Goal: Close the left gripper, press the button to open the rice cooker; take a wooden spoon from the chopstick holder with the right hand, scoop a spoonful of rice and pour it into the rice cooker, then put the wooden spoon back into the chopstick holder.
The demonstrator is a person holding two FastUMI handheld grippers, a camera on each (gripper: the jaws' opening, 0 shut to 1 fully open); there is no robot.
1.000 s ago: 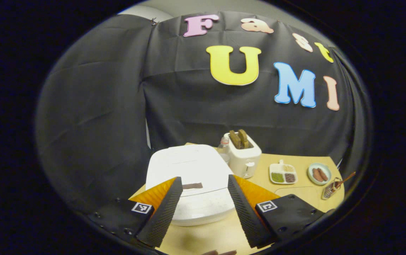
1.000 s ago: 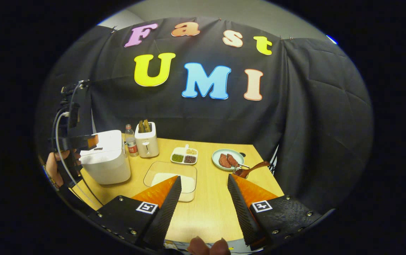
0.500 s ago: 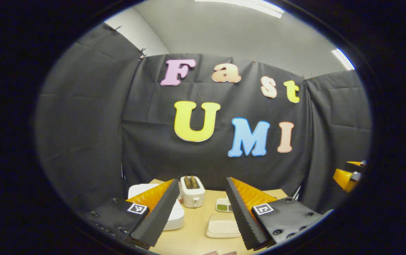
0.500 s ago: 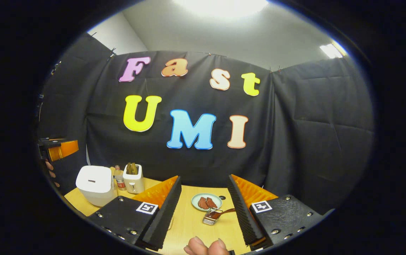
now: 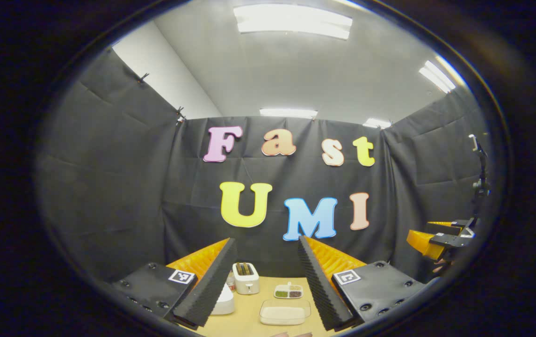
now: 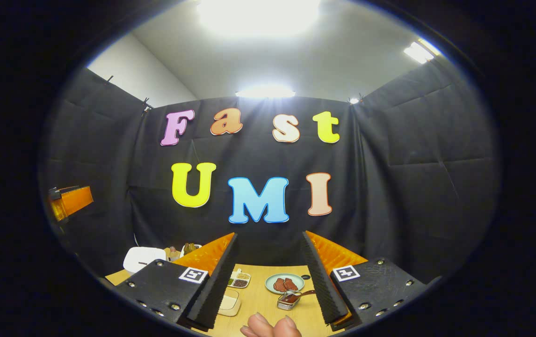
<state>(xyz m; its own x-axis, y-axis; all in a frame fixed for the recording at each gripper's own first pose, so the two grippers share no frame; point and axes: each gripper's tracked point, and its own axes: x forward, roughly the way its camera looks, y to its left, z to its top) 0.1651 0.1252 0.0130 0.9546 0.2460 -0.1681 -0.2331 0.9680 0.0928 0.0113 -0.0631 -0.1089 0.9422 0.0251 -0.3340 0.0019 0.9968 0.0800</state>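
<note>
Rice cooker (image 5: 223,302) sits at the table's (image 5: 249,318) left side, lid down, low in the left gripper view and partly behind my left finger. It lies below and ahead of the left gripper (image 5: 263,285), slightly left of its centre line. That gripper is spread wide and grasps nothing, so I judge it needs clenching before the button press, then a drop down and forward. I can't make out the button from here.

Left hand is the nearer one; in the right gripper view the cooker (image 6: 142,258) is far off by the table's left edge.

Right gripper (image 6: 268,281) is released too, empty. The spoon (image 6: 301,295) leans out of the holder (image 6: 287,302) just below and ahead, handle slanting right, beside the plate (image 6: 285,283). Rice tray (image 5: 285,312) sits mid-table.
</note>
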